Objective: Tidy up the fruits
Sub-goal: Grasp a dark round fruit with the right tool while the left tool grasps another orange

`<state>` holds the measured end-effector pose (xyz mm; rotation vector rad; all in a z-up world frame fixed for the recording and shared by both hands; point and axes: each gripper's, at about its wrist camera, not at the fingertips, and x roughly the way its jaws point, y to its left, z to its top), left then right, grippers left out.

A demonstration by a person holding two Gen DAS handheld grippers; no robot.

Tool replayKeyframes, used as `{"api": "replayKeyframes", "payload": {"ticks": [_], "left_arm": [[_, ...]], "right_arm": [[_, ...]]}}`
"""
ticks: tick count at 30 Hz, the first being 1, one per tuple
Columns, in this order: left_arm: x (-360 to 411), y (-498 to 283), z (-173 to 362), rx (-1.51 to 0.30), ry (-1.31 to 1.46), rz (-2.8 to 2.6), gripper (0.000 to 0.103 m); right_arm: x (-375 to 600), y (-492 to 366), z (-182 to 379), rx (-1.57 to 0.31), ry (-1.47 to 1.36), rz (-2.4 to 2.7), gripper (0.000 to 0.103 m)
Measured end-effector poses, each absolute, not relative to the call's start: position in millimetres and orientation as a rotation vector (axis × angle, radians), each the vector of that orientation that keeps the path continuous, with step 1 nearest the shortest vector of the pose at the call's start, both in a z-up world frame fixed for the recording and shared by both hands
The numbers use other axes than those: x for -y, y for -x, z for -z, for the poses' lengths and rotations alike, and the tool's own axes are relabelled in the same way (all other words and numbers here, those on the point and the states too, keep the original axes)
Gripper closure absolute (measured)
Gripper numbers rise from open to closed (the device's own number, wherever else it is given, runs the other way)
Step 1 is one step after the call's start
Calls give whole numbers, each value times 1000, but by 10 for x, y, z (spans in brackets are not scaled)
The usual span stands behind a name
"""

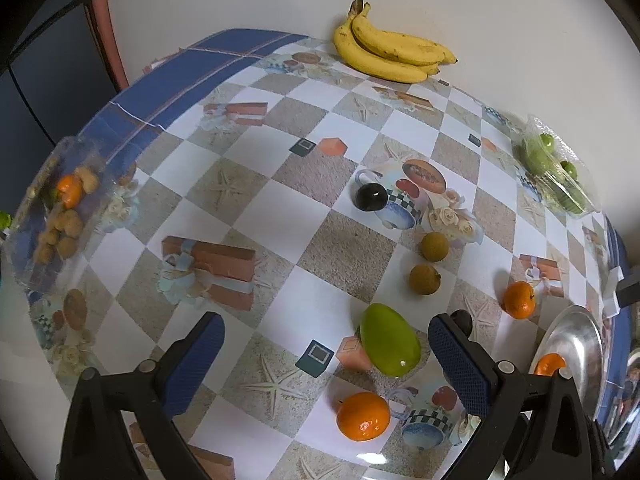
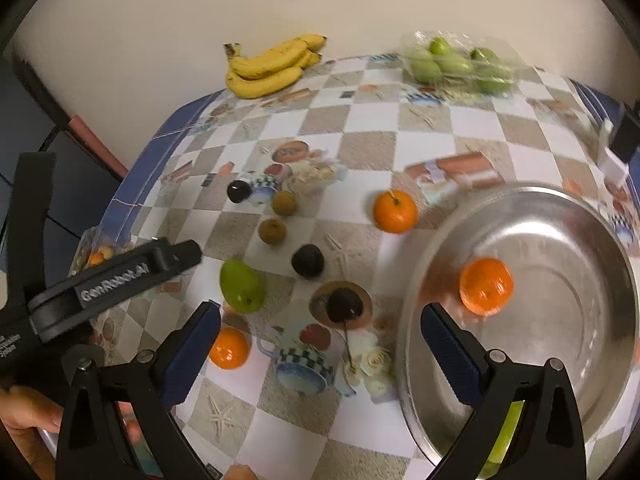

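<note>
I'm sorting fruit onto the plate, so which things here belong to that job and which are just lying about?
Job: metal plate holding one orange, loose oranges, green mango, dark plums, brown round fruits.
Lying about: bananas, clear fruit boxes.

The left gripper (image 1: 326, 354) is hovering with its jaws wide apart and nothing between them, over the worktop (image 1: 280, 216). A green mango (image 1: 390, 340) is lying just ahead of the right jaw. Nearer than the mango, an orange (image 1: 363, 416) is sitting. Beyond the mango, two brown fruits (image 1: 425, 279) are resting, and farther still a dark plum (image 1: 371, 197). Right of the mango, another orange (image 1: 519, 300) is sitting near a steel bowl (image 1: 580, 344). Bananas (image 1: 390, 50) are lying far beyond the mango, against the wall.
</note>
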<state>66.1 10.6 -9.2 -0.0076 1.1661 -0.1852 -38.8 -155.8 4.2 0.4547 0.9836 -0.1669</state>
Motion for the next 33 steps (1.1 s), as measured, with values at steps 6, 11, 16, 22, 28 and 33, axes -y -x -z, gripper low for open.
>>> {"api": "replayKeyframes", "payload": {"ticks": [6,11,16,22,28,33], "left_arm": [[-133,-689,129,-1172,26,192,0],[-167,-708,178,-1188,46,180,0],[-140,-709,285,-1216,35,175,0],[-105,-717,405,-1262,34,179,0],[-102,-730,452,-1283,24,180,0],[-98,-751,466,-1292,27,186,0]], "right_arm": [[1514,272,34,-1010,-430,148,3],[1493,191,99,-1026,-415,129,21],[1478,103,211,-1069,-375,141,37],[1483,7,364,-1120,-349,161,45],[1499,-62,480,-1156,-333,181,52],[1522,-79,532,-1168,-333,192,61]]}}
